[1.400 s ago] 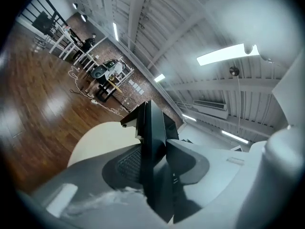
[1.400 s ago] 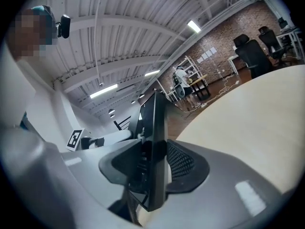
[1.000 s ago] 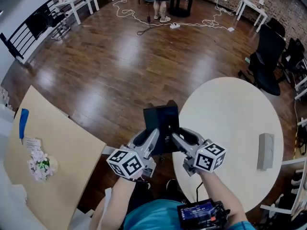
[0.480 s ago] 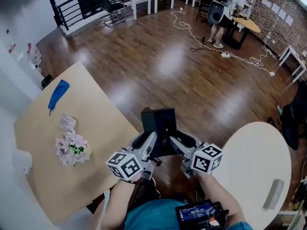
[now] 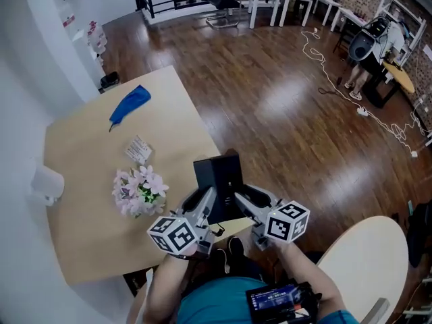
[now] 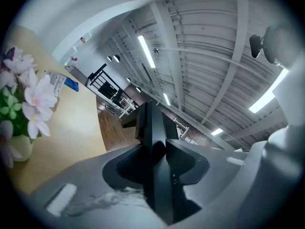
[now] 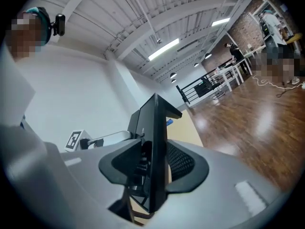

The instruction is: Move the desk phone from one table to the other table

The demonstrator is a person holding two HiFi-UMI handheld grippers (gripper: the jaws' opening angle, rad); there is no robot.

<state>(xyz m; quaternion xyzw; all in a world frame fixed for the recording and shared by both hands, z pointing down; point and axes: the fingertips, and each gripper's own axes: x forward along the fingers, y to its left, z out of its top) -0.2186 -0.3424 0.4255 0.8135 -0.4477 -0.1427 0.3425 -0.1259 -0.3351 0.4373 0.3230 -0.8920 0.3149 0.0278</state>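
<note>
Head view shows left gripper (image 5: 206, 204) and right gripper (image 5: 239, 202) clamping the desk phone (image 5: 217, 175), keys indistinct

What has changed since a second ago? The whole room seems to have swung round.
The person has turned from the round white table, now at the view's lower right, toward the square light-wood table, carrying the black desk phone up to its edge. Nothing was let go: the left gripper and right gripper stay clamped on the phone's sides. The pink flowers on that table have not moved.
</note>
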